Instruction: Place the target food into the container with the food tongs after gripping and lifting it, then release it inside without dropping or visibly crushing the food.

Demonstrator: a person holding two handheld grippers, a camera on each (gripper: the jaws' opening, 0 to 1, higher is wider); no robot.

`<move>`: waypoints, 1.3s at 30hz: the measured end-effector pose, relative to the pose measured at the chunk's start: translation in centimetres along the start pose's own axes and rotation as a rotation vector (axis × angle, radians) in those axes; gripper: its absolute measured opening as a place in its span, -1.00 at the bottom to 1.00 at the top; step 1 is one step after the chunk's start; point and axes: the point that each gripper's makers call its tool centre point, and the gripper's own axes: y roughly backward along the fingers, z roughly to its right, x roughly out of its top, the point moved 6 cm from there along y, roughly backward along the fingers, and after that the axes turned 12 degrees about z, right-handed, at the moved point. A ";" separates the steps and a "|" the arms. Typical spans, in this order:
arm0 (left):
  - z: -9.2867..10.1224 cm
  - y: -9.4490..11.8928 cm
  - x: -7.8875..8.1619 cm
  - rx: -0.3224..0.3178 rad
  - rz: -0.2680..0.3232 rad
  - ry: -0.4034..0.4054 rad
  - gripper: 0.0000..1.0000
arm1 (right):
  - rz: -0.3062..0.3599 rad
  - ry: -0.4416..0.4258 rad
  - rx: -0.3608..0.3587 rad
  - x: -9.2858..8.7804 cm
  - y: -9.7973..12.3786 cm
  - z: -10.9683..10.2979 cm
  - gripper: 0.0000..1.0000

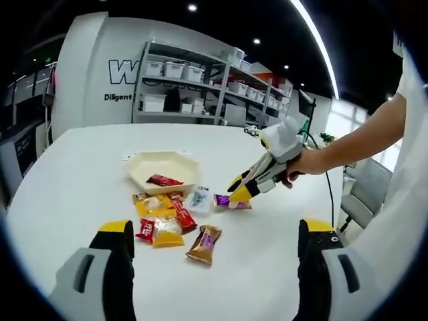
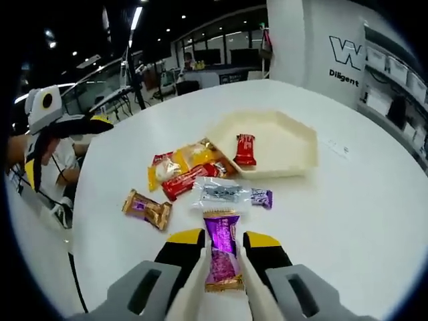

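purple snack packet (image 2: pixel 222 257) lies on the tabletop (image 2: pixel 361 200), apart from the cream tray (image 2: pixel 297 144) | right hand-held gripper (image 2: pixel 223 242) straddles it, jaws not clenched | left hand-held gripper (image 1: pixel 217 234) released, holding nothing | step: gripping | next: close gently, lift, carry to the tray

Your left gripper (image 1: pixel 212 251) hovers, jaws spread wide. Ahead of them on the white counter (image 1: pixel 73 187): scattered snack packets (image 1: pixel 164 224), a cream tray (image 1: pixel 164 168), and your right gripper (image 1: pixel 235 192) at a purple packet (image 1: pixel 231 201).
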 end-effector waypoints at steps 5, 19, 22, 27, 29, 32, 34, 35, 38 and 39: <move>-0.3 0.0 -0.5 0.016 -0.015 0.009 0.98 | 0.034 0.011 -0.005 1.4 0.3 0.1 -0.64; 0.1 0.2 -0.7 0.017 -0.008 0.030 0.98 | 0.138 0.043 -0.035 8.4 -0.2 2.5 -0.63; 0.2 0.2 -0.6 0.016 -0.003 0.034 0.98 | 0.166 0.046 -0.045 10.4 -0.6 3.2 -0.63; 0.0 0.2 -0.3 0.016 0.003 0.045 0.98 | 0.223 0.072 -0.057 14.2 -0.9 3.5 -0.63; -0.1 0.2 -0.2 0.018 0.007 0.042 0.98 | 0.233 0.074 -0.056 15.3 -1.1 3.5 -0.64; -0.1 0.2 0.2 0.022 0.018 0.045 0.98 | 0.240 0.103 -0.054 16.8 -1.5 3.3 -0.64; -0.2 0.3 0.3 0.025 0.021 0.045 0.98 | 0.239 0.116 -0.051 17.2 -1.7 3.2 -0.64; -0.3 0.3 0.3 0.027 0.021 0.044 0.98 | 0.238 0.120 -0.051 17.3 -1.8 3.2 -0.64; -0.5 0.5 0.3 0.033 0.027 0.048 0.98 | 0.244 0.118 -0.045 17.5 -2.1 3.5 -0.64; -0.5 0.6 0.3 0.036 0.028 0.047 0.98 | 0.241 0.113 -0.042 17.4 -2.2 3.8 -0.64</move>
